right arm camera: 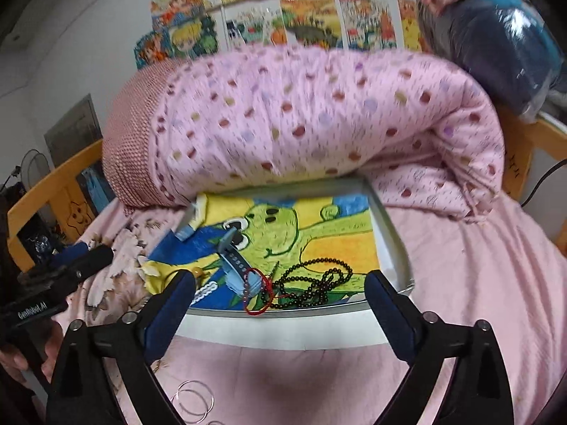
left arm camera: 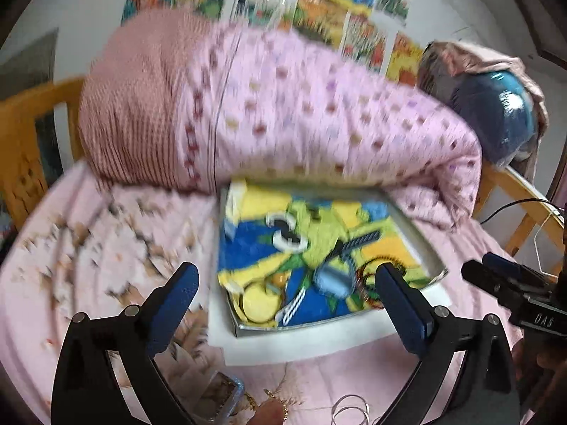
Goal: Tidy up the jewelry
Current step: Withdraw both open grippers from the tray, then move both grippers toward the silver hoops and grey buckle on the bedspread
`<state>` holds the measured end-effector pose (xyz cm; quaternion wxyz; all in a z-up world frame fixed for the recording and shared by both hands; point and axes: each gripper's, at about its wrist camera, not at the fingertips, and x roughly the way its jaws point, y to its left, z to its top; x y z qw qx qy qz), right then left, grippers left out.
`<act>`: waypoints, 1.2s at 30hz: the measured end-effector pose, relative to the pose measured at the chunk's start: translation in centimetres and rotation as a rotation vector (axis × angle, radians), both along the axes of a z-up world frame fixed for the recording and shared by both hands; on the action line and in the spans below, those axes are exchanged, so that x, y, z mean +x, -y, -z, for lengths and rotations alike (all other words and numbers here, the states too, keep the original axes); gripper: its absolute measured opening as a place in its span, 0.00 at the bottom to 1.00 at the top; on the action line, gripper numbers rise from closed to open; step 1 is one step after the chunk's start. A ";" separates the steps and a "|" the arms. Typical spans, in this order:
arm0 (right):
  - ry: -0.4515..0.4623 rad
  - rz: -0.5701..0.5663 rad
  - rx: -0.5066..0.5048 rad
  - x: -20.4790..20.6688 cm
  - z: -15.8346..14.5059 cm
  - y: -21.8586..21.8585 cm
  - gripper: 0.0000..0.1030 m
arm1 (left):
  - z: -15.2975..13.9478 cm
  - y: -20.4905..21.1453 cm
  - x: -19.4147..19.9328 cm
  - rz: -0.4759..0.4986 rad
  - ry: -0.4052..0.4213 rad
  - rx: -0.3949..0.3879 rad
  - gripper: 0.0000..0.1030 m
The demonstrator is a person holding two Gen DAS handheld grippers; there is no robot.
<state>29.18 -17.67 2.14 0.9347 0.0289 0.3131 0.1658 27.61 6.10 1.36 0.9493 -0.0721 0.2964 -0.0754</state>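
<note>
A framed cartoon picture serves as a tray [left arm camera: 312, 329] [right arm camera: 393, 248] on the pink bed. On it lie a blue watch [right arm camera: 235, 260] [left arm camera: 333, 279], a red string bracelet [right arm camera: 257, 292], a dark bead necklace [right arm camera: 315, 281] and a white bracelet [right arm camera: 205, 289]. A yellow round piece [left arm camera: 258, 304] lies at the tray's near-left corner. Silver hoops [right arm camera: 193, 403] [left arm camera: 351, 411] lie on the sheet in front. My left gripper [left arm camera: 287, 283] is open and empty over the tray's near edge. My right gripper [right arm camera: 280, 292] is open and empty, just before the tray.
A rolled pink dotted quilt [right arm camera: 319, 120] lies right behind the tray. A blue bundle in plastic [right arm camera: 503, 42] sits on the right. Wooden bed rails [right arm camera: 49, 191] run at both sides. A small case and gold chain [left arm camera: 226, 396] lie on the sheet near me.
</note>
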 end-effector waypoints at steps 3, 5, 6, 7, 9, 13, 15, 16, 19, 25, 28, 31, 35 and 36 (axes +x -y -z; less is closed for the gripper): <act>0.066 -0.006 -0.002 -2.4 -1.5 0.0 1.00 | -1.9 0.1 -1.9 0.000 0.043 0.032 0.97; 0.110 -0.017 -0.001 -4.0 -2.5 -0.1 1.00 | -2.9 0.0 -3.5 -0.007 0.079 0.036 0.98; 0.130 -0.024 0.004 -4.9 -2.9 -0.1 1.00 | -3.3 -0.1 -4.1 -0.010 0.090 0.039 0.98; 0.146 -0.032 0.010 -5.8 -3.3 -0.1 1.00 | -3.7 -0.3 -4.9 -0.017 0.102 0.041 0.98; 0.166 -0.043 0.015 -7.1 -3.9 -0.3 1.00 | -4.2 -0.7 -6.3 -0.036 0.113 0.041 0.98; 0.199 -0.067 0.016 -9.8 -4.7 -0.7 1.00 | -4.9 -1.5 -9.0 -0.071 0.122 0.034 0.98; 0.219 -0.071 0.011 -11.1 -5.0 -0.9 1.00 | -5.2 -1.6 -10.3 -0.072 0.120 0.050 0.98; 0.233 -0.074 0.004 -11.8 -5.1 -1.0 1.00 | -5.3 -1.6 -11.0 -0.074 0.119 0.071 0.98; 0.260 -0.102 -0.014 -13.3 -5.4 -1.4 1.00 | -5.3 -1.4 -13.0 -0.067 0.122 0.119 0.98; 0.262 -0.137 -0.057 -15.2 -5.4 -1.7 1.00 | -4.5 -0.9 -16.1 -0.051 0.110 0.173 0.98; 0.235 -0.138 -0.063 -15.7 -5.0 -1.3 1.00 | -4.0 -0.9 -17.3 -0.029 0.102 0.183 0.98; 0.211 -0.156 -0.045 -16.2 -4.4 -0.8 1.00 | -3.7 -1.2 -18.5 -0.030 0.096 0.194 0.98; 0.176 -0.166 -0.039 -16.6 -3.4 -0.7 1.00 | -2.6 -2.0 -19.2 -0.027 0.037 0.178 0.98; 0.167 -0.168 -0.034 -16.6 -3.1 -0.6 1.00 | -2.4 -2.1 -19.2 -0.028 0.023 0.180 0.98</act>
